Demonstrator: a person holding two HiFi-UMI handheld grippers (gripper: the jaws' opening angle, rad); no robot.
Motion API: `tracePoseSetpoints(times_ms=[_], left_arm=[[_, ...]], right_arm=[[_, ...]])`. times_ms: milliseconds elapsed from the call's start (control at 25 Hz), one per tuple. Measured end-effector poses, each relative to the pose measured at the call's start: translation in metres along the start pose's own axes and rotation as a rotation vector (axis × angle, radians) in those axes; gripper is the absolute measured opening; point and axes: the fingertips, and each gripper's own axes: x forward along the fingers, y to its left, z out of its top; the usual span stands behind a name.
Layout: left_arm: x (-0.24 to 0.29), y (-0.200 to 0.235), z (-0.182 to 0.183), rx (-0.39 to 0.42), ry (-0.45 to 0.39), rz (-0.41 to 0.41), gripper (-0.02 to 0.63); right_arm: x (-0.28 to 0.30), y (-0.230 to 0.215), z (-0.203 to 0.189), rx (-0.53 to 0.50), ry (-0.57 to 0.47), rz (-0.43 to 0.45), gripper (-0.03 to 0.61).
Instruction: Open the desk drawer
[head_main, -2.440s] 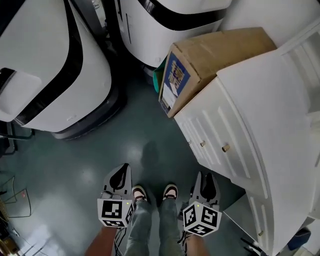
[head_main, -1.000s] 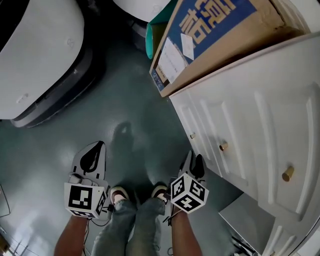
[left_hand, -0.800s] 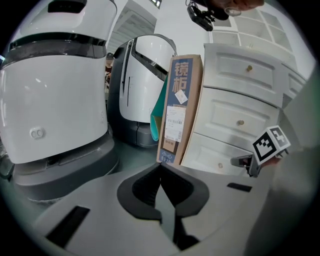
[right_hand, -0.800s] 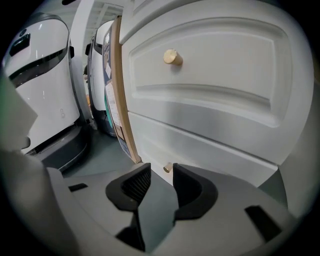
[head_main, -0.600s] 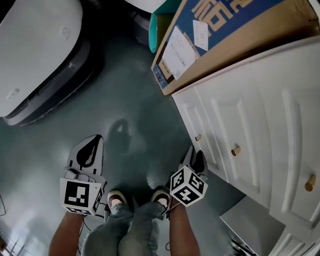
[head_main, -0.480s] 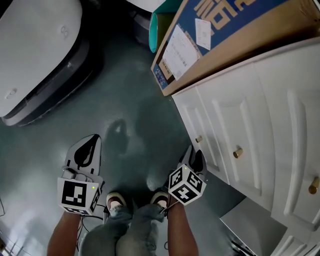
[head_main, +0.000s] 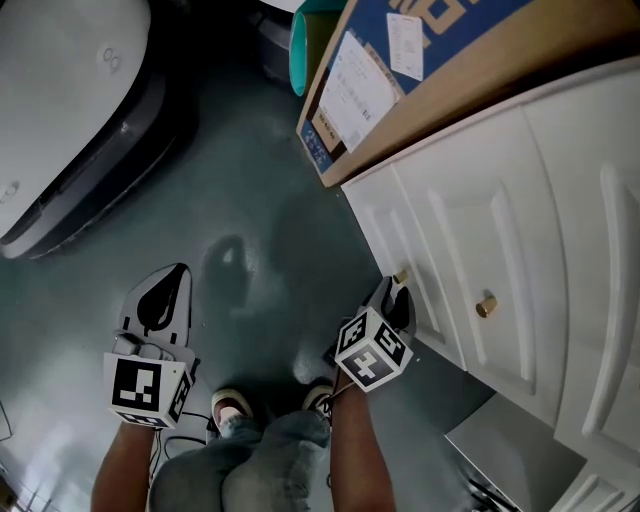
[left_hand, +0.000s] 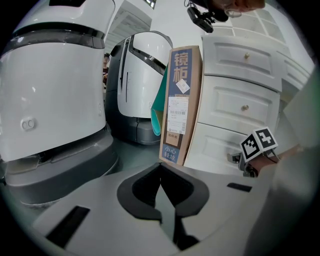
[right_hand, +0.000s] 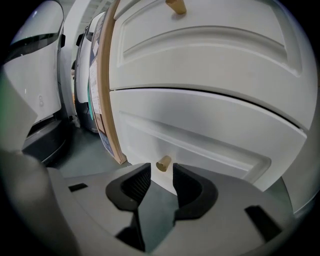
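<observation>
The right gripper (head_main: 396, 298) is held released, jaws apart, with the brass knob (right_hand: 163, 163) of the lowest drawer (right_hand: 215, 140) seen in the gap at their tips, unclamped. The drawer is shut, at 1 o'clock of that gripper in the head view. The left gripper (head_main: 160, 298) is clenched on nothing, at 9 o'clock, well apart.

Smooth satin white-painted drawer front (right_hand: 200, 135), dull brass-coloured metal knob (right_hand: 163, 163), matt brown cardboard box (head_main: 470, 95), glossy grey-green floor (head_main: 250, 200).
</observation>
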Motion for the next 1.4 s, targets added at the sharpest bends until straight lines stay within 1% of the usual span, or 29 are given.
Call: tracePoseSetpoints(times_ms=[400, 560, 680, 1040, 1400], left_arm=[[0.000, 0.004, -0.010, -0.003, 0.016, 0.000, 0.018], [0.000, 0.004, -0.008, 0.001, 0.015, 0.001, 0.018], [0.000, 0.005, -0.006, -0.001, 0.017, 0.001, 0.018], [-0.008, 0.002, -0.008, -0.018, 0.036, 0.002, 0.018], [-0.021, 0.003, -0.015, -0.022, 0.060, 0.006, 0.018]], right_arm=[[0.014, 0.001, 0.002, 0.042, -0.003, -0.070, 0.126], [0.016, -0.002, 0.003, 0.072, 0.020, -0.109, 0.101], [0.017, -0.002, 0.003, 0.061, 0.034, -0.132, 0.098], [0.016, -0.002, 0.003, 0.098, 0.039, -0.137, 0.084], [0.007, 0.005, -0.004, 0.097, 0.050, -0.136, 0.084]])
